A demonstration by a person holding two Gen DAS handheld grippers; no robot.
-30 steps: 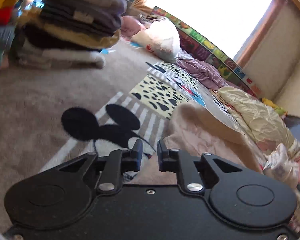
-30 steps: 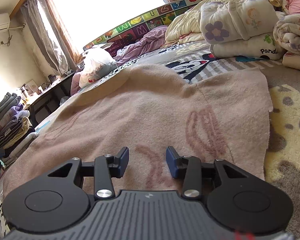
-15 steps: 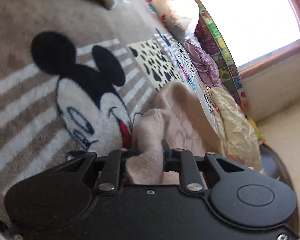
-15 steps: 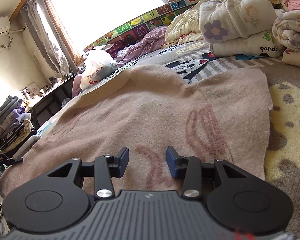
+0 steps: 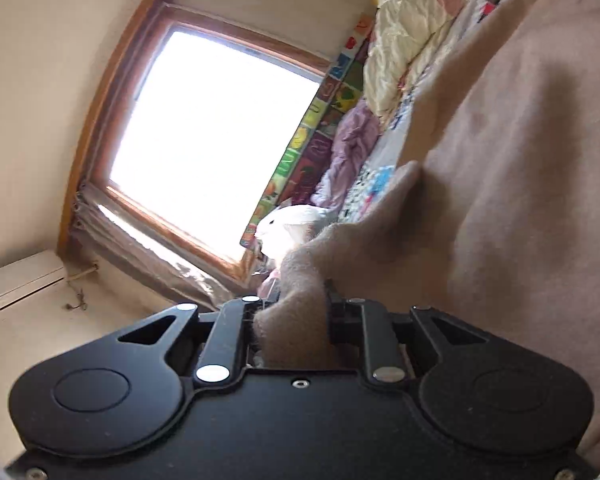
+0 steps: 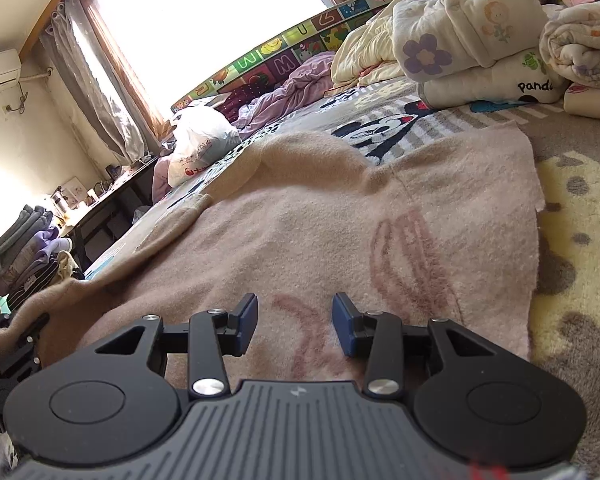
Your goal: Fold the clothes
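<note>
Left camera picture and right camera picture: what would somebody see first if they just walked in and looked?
Probably the big pinkish-beige cloth spread over the bed, with the left hand-held gripper pinching one corner of it. Next, the bright window glaring behind that corner. In the right view, the right hand-held gripper sits open just above the cloth, and puffy folded quilts pile up at the far right.

cartoon bedspread (image 6: 572, 200), pink garment (image 6: 300, 232), quilts (image 6: 460, 40)
</note>
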